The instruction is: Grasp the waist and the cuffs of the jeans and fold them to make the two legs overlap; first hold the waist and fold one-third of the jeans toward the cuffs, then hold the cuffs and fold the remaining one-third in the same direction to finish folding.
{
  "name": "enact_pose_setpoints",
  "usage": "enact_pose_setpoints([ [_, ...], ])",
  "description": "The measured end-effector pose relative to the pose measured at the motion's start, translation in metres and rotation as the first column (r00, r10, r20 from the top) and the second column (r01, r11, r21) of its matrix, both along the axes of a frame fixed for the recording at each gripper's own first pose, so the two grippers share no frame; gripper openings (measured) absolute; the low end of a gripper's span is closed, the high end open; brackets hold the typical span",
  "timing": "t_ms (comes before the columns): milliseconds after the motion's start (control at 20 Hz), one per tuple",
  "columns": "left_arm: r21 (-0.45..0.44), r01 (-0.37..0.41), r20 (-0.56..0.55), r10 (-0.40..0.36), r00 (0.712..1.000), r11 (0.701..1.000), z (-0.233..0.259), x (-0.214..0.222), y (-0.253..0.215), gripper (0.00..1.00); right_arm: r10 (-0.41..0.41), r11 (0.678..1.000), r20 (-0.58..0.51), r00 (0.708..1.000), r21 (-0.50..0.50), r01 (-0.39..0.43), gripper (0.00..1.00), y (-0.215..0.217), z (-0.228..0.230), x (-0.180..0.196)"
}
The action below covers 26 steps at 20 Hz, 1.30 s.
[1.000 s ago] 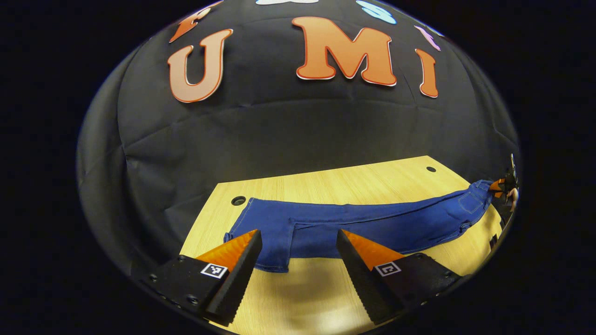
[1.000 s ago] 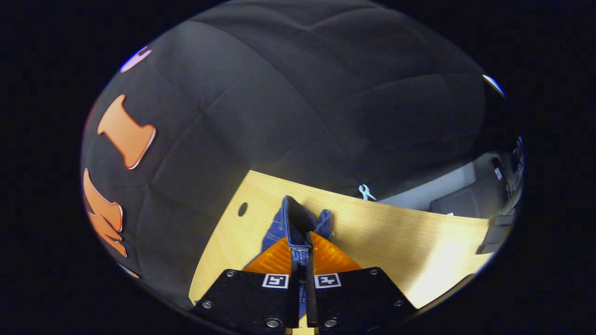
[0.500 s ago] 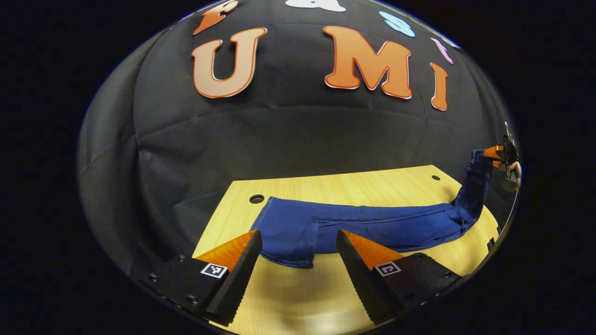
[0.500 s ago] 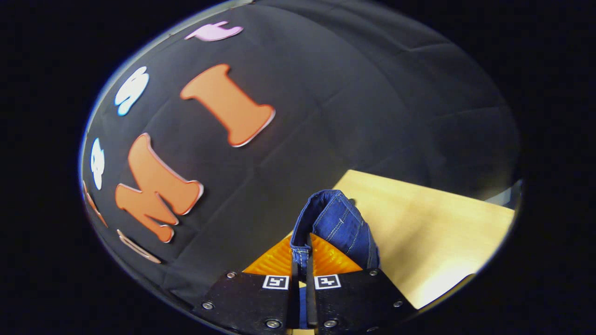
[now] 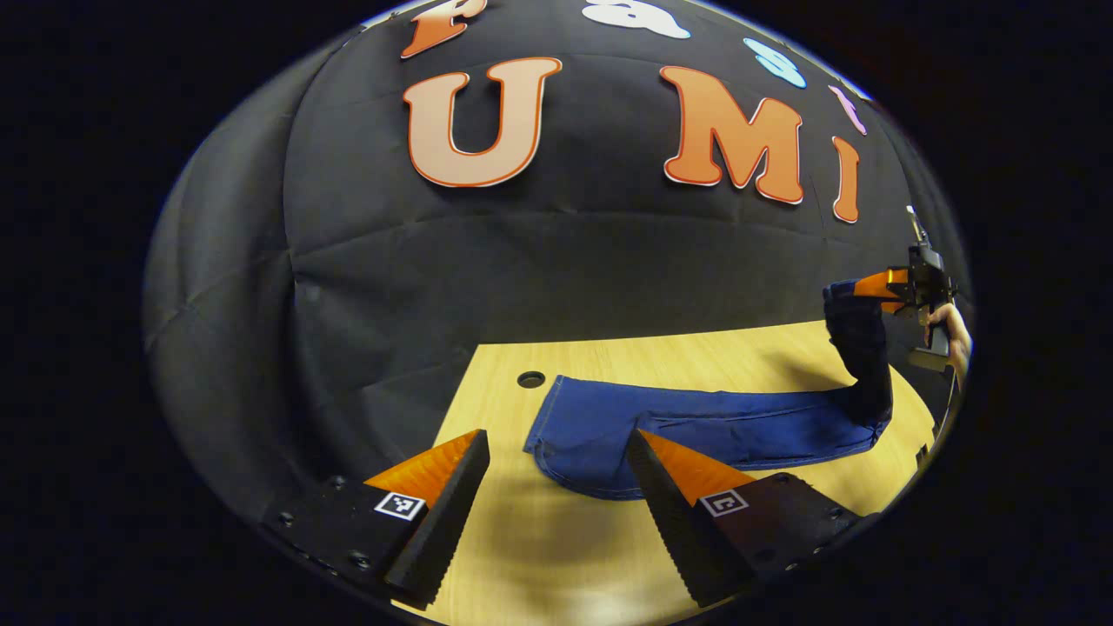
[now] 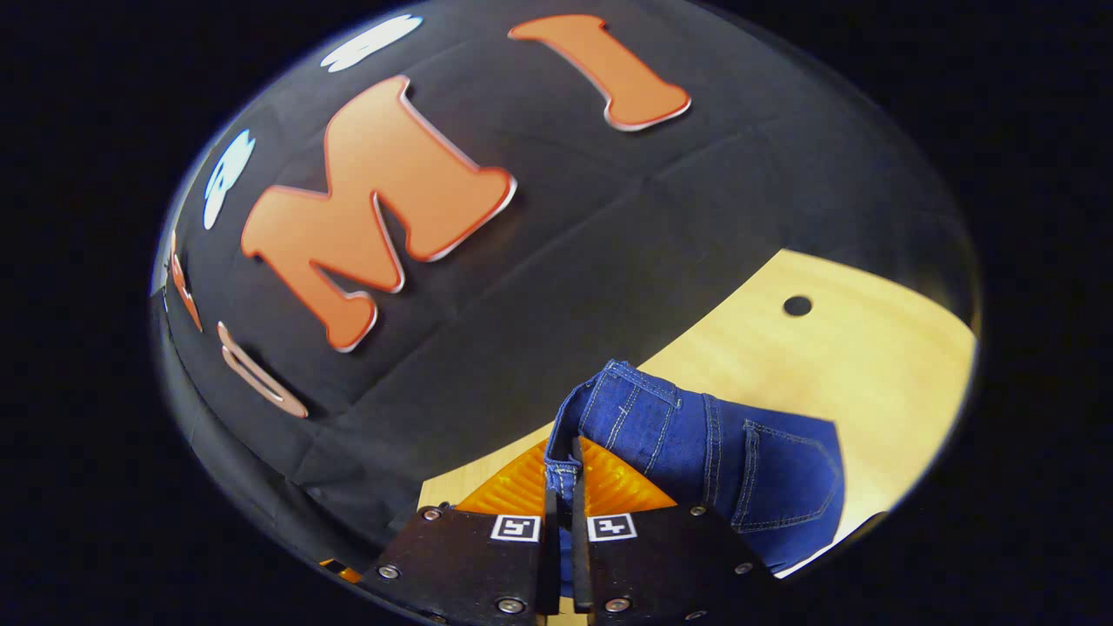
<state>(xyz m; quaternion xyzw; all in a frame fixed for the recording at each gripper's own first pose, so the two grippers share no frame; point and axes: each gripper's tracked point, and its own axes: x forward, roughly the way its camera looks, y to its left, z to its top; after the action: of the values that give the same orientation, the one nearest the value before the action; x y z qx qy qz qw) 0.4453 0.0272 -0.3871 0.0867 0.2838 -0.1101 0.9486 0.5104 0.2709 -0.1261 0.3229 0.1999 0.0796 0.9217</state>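
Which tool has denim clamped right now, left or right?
The right tool: shut on the blue denim jeans' waistband, lifting it off the wooden table. The left tool hangs open near the cuffs.

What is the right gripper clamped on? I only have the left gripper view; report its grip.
Observer: The right gripper is shut on the jeans, both fingers pressing the waistband.
Operator: Say which side of the denim faces that camera.
Observer: The back: a back pocket shows just beyond the fingers.
Operator: Report what's beyond the waist.
Observer: Bare table, with a round hole farther off.
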Motion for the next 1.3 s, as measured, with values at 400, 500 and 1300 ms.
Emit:
enact_pose_setpoints([
  [400,-0.004,-0.021,-0.017,0.021,1.0,1.0,-0.002,0.007,0.03,0.99,0.133,0.977,-0.212,0.968,-0.137,-0.164,0.06,0.087,-0.114,-0.02],
  [500,-0.012,-0.036,-0.033,0.036,0.999,0.999,-0.008,0.007,0.037,0.98,0.148,0.968,-0.239,0.96,-0.163,-0.19,0.06,0.1,-0.14,-0.025],
  [1300,-0.368,-0.185,-0.348,0.05,0.936,0.911,-0.121,0.055,0.015,0.98,0.269,0.933,-0.191,0.944,-0.192,-0.305,0.97,0.075,-0.092,-0.063],
])
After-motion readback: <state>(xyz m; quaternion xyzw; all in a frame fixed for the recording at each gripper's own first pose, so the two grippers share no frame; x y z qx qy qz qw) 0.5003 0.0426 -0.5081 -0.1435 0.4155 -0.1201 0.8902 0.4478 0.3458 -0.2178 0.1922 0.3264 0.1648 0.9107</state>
